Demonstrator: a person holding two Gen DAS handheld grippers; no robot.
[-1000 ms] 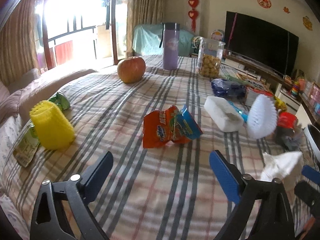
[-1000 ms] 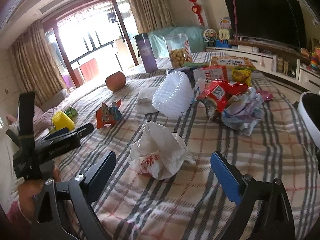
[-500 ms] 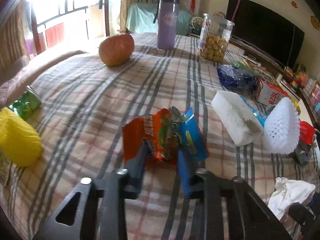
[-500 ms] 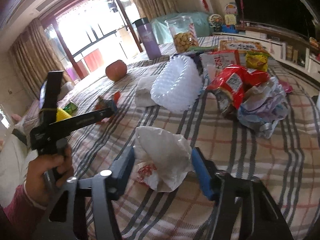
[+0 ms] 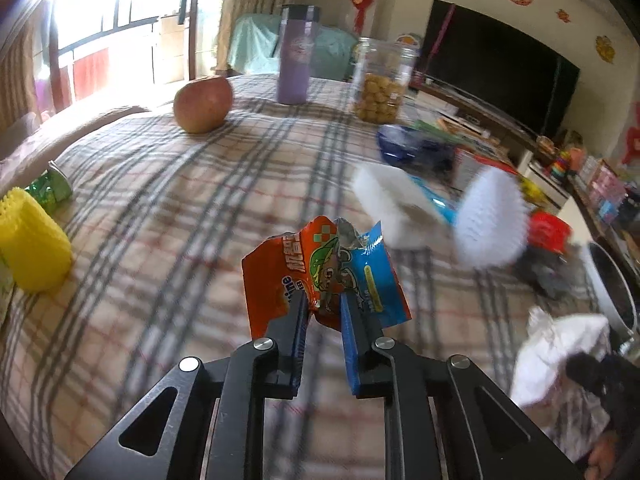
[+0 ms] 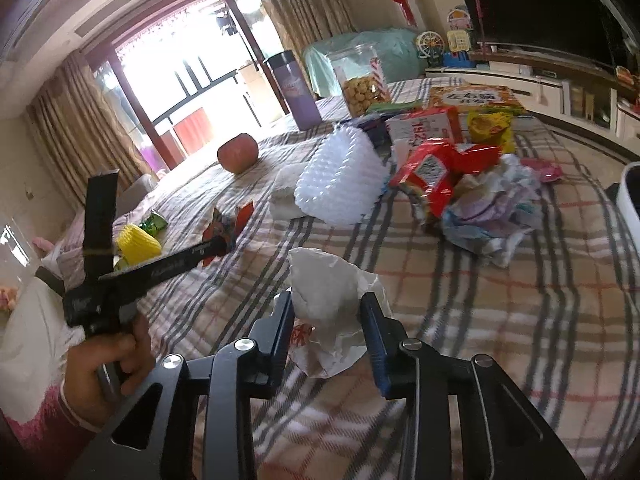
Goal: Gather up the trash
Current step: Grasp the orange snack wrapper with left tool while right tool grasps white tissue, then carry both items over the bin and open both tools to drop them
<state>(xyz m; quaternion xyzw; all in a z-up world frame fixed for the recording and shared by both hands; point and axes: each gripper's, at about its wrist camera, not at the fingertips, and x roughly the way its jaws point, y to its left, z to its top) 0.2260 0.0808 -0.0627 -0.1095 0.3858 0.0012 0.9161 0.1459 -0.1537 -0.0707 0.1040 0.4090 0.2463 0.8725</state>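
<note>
Checked tabletop cloth lies under us; our left tool (image 5: 324,312) is closing, pinching the light, crinkly snack wrapper (image 5: 320,272) by its middle, while our right tool (image 6: 328,328) is closing on the soft white paper bag (image 6: 332,304).

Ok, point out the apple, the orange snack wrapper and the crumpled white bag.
apple (image 5: 203,104), left wrist view, middle of its skin.
orange snack wrapper (image 5: 280,276), left wrist view, orange printed face.
crumpled white bag (image 6: 328,292), right wrist view, upper bulge between the fingers.
</note>
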